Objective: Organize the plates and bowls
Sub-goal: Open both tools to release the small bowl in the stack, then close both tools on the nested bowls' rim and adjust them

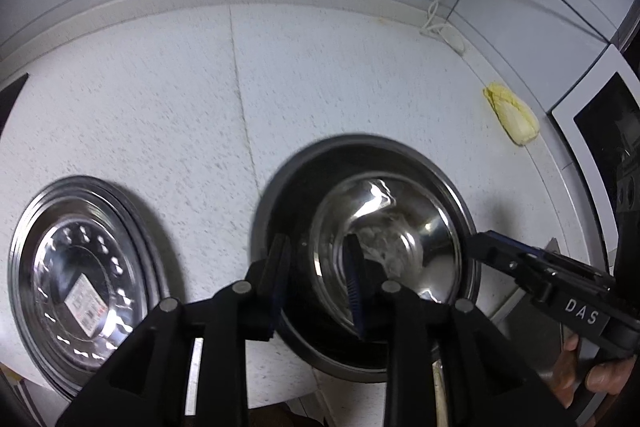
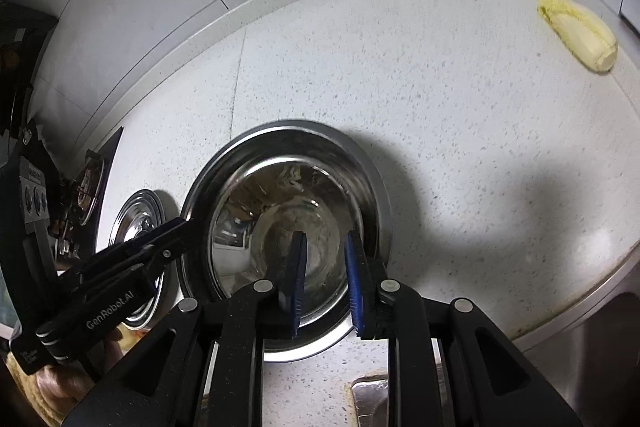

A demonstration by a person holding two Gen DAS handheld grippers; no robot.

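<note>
The sorting looks well along. A smaller steel bowl (image 1: 404, 211) sits nested inside a larger steel bowl (image 1: 280, 187) in the middle of the speckled surface (image 1: 160, 87). Well to the left of the larger bowl lie the steel plates (image 1: 80, 267), which by their layered rims look like a stack, with a paper label on the top one. No other dish shows loose on the surface, so I judge that little is left beyond letting go and perhaps tidying the two piles.

The left gripper (image 1: 316, 243) straddles the left side of the larger bowl. Its fingers are apart, one outside the wall and one inside the smaller bowl, and both rims stand in the gap without being pressed. The right gripper (image 2: 325, 239) hangs over the bowls from the opposite side. Its fingers are drawn nearly together, with nothing I can make out between them.

Far beyond the larger bowl to the right, a napa cabbage (image 1: 510, 117) lies by the wall.

Motion blur softens the bowls' rims. The gripper bodies cover the near edge of the bowls. How many plates are stacked cannot be counted, and the label cannot be read.
</note>
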